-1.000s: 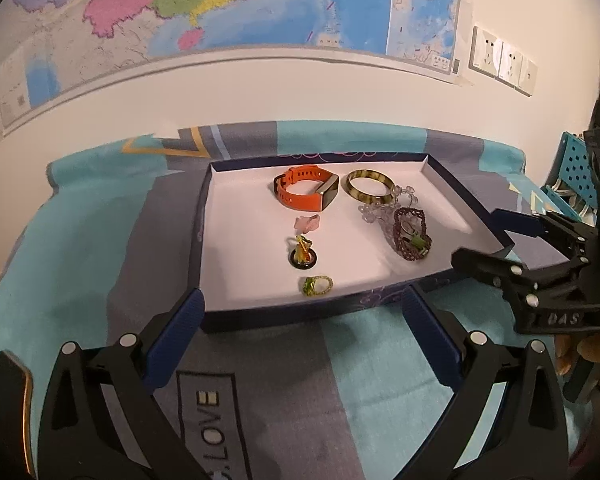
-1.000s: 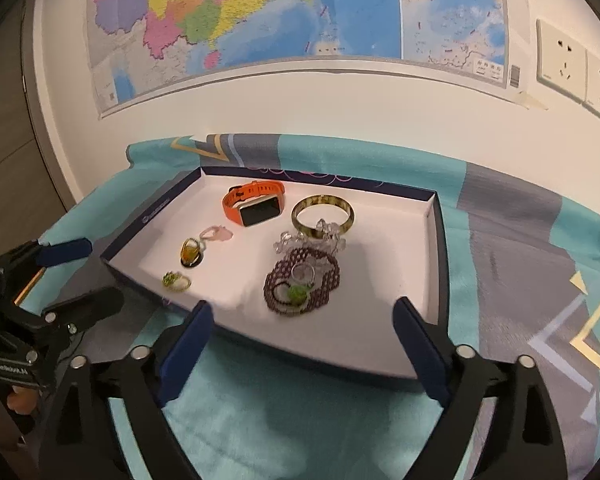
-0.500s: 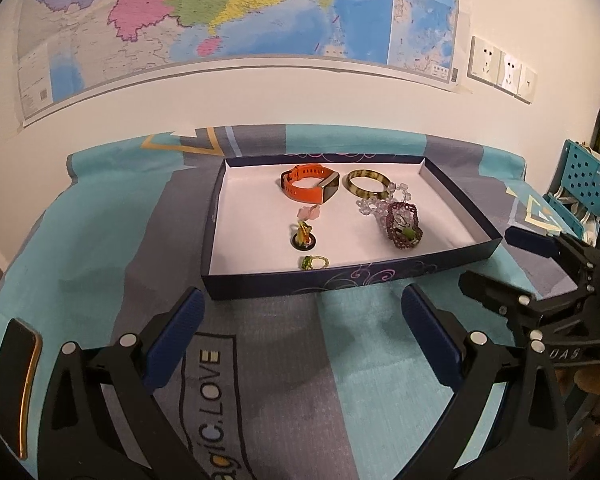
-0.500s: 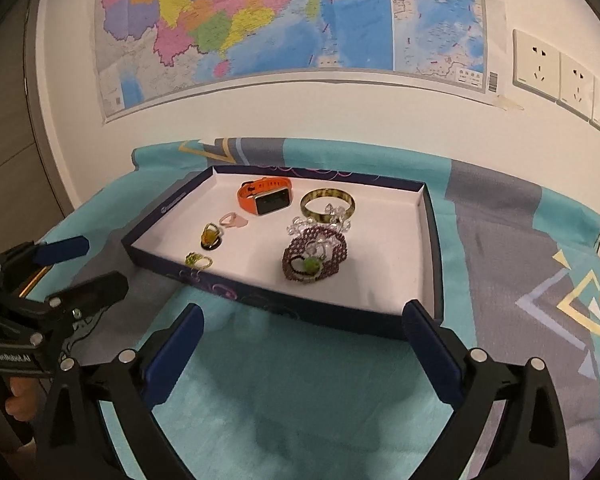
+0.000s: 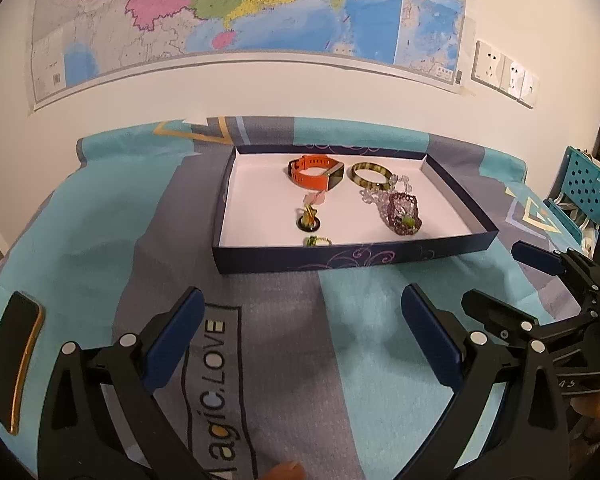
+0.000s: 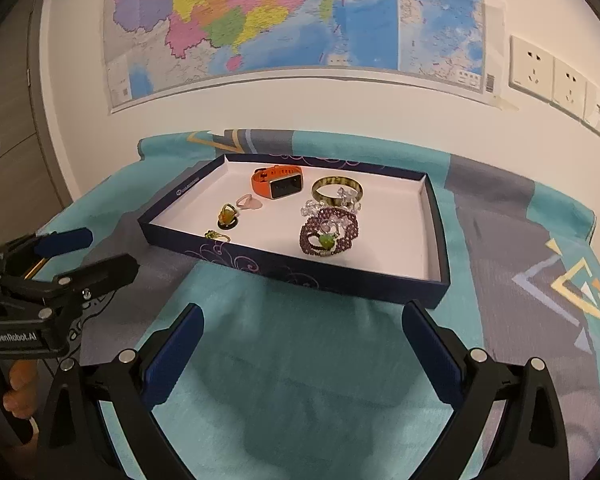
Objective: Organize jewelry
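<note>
From the left wrist view, the left gripper (image 5: 302, 320) hangs with its jaws wide apart and nothing between them, over the patterned cloth (image 5: 100, 232) that covers the tabletop; the right gripper (image 5: 512, 280) shows at the right edge, also spread and empty. The jewelry lies in a shallow dark-walled tray (image 5: 352, 258) toward the far edge of the tabletop, under the wall map (image 5: 240, 4). Along the tray's far wall sit an orange smartwatch (image 5: 314, 173) and, just beside it, a mottled bangle (image 5: 370, 171); a clear bead bracelet (image 5: 374, 196) touches the bangle, and a purple beaded piece (image 5: 403, 213) lies against it. Three small rings run toward the near wall — a pink ring (image 5: 315, 199), an amber ring (image 5: 309, 220) and a green ring (image 5: 317, 241). A dark phone (image 5: 14, 360) rests near the left edge. From the right wrist view, the right gripper (image 6: 302, 322) is likewise open and holding nothing, the left gripper (image 6: 88, 252) visible at the left. Here the smartwatch (image 6: 278, 186) looks the easiest to take: light, with a springy strap to pinch across the band, not the glossy face. The bangle (image 6: 337, 191) appears rigid and slick, probably best gripped across its rim. The bead bracelet (image 6: 342, 204) and purple beaded piece (image 6: 329, 236) should be limp and prone to snag each other — pinch a bunch and lift slowly. The rings (image 6: 226, 216) are tiny and liable to skid on the smooth tray (image 6: 436, 292) floor.
</note>
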A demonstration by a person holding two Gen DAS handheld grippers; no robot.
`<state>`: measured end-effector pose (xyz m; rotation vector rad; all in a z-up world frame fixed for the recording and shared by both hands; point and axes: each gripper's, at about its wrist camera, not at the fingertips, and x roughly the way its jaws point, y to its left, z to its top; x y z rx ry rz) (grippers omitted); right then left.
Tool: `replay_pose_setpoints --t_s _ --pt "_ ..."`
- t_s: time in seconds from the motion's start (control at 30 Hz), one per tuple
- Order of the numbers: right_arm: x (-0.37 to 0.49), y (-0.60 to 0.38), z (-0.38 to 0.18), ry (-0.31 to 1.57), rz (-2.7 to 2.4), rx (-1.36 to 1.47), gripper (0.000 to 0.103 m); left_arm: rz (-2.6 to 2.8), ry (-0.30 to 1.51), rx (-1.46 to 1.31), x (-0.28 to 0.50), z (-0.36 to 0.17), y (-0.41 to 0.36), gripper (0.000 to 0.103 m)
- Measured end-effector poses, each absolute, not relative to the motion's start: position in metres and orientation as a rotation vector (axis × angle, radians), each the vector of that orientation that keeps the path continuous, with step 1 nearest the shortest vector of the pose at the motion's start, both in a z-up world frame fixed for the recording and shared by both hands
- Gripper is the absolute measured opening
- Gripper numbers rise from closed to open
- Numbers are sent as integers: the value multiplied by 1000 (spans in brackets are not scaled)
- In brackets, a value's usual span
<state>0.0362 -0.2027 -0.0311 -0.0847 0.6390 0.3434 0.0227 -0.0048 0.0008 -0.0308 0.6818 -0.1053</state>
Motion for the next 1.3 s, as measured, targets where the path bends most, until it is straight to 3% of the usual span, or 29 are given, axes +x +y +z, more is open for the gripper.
replay_pose_setpoints --t_s 1.3 --pt "30 -202 -30 655 353 -39 96 -74 719 -32 23 -6 -5 97"
